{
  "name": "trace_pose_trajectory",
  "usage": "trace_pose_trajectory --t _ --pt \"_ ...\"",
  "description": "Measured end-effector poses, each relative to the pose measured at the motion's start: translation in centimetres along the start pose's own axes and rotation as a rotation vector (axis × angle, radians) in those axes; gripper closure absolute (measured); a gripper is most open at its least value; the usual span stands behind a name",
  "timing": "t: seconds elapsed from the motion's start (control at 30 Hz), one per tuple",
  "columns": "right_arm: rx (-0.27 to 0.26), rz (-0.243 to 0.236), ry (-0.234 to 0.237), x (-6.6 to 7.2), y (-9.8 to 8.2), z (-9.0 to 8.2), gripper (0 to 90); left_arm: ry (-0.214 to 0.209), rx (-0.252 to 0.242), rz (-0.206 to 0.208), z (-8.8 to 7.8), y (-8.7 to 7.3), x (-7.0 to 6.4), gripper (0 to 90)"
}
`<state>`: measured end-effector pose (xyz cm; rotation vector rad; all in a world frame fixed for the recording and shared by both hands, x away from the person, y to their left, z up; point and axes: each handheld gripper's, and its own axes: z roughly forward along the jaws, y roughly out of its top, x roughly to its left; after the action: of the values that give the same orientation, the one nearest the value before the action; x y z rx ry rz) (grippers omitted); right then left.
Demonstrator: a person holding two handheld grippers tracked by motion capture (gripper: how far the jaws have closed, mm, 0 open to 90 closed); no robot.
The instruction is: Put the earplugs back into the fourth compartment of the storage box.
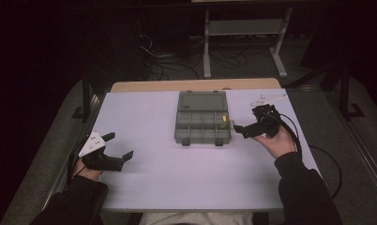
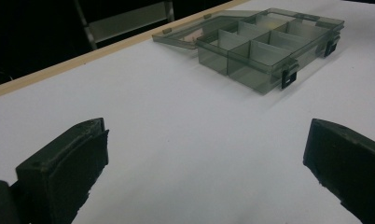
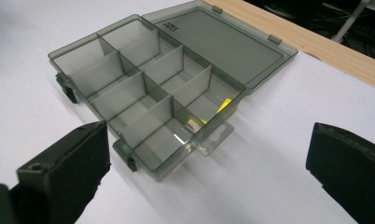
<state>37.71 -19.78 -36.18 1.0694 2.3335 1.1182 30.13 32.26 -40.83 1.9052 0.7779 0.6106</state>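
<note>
white table [image 1: 177,178], dark room | left gripper [image 1: 117,147] near edge, jaws spread, empty, well apart from box | right gripper [image 1: 240,130] just beside box's right side, jaws spread, empty | compartment box [image 1: 203,123] mid-table, lid open flat behind, yellow bit [image 3: 224,105] in right-end cell | likely pre-grasp; next: right reaches in

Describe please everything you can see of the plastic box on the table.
The box is smoky grey see-through plastic, lying flat on the white table. Its lid is open, folded back flat behind it on hinges. Dividers split it into eight compartments. Two dark latches sit on the front wall, and a hang tab sticks out of one end. A small yellow thing lies in one end compartment. No gripper touches it.
</note>
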Motion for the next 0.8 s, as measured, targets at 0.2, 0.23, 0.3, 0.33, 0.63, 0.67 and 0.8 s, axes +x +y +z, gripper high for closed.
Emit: trace_pose_trajectory --t 0.2,0.23,0.3,0.33,0.63,0.67,0.8 --pt "-0.021 0.01 -0.007 0.3 -1.1 -0.7 0.0 -0.001 0.002 0.002 0.0 0.0 0.0 0.0" --pt "-0.028 0.012 -0.009 0.3 -1.2 -0.8 0.0 -0.001 0.001 0.001 0.0 0.0 0.0 0.0" --pt "-0.047 0.004 -0.018 0.5 -1.6 -1.2 0.0 0.0 0.001 0.002 0.0 0.0 0.0 0.0" --pt "-0.056 0.004 -0.02 0.5 -1.8 -1.4 0.0 0.0 0.001 0.001 0.0 0.0 0.0 0.0" --pt "-0.137 0.06 -0.03 0.0 -5.4 -2.8 0.0 0.0 0.001 0.002 0.0 0.0 0.0 0.0" --pt "-0.141 0.064 -0.032 0.0 -5.8 -2.9 0.0 0.0 0.001 0.002 0.0 0.0 0.0 0.0" --pt "-0.163 0.061 -0.043 0.2 -7.2 -3.6 0.0 -0.001 0.001 0.002 0.0 0.0 0.0 0.0"
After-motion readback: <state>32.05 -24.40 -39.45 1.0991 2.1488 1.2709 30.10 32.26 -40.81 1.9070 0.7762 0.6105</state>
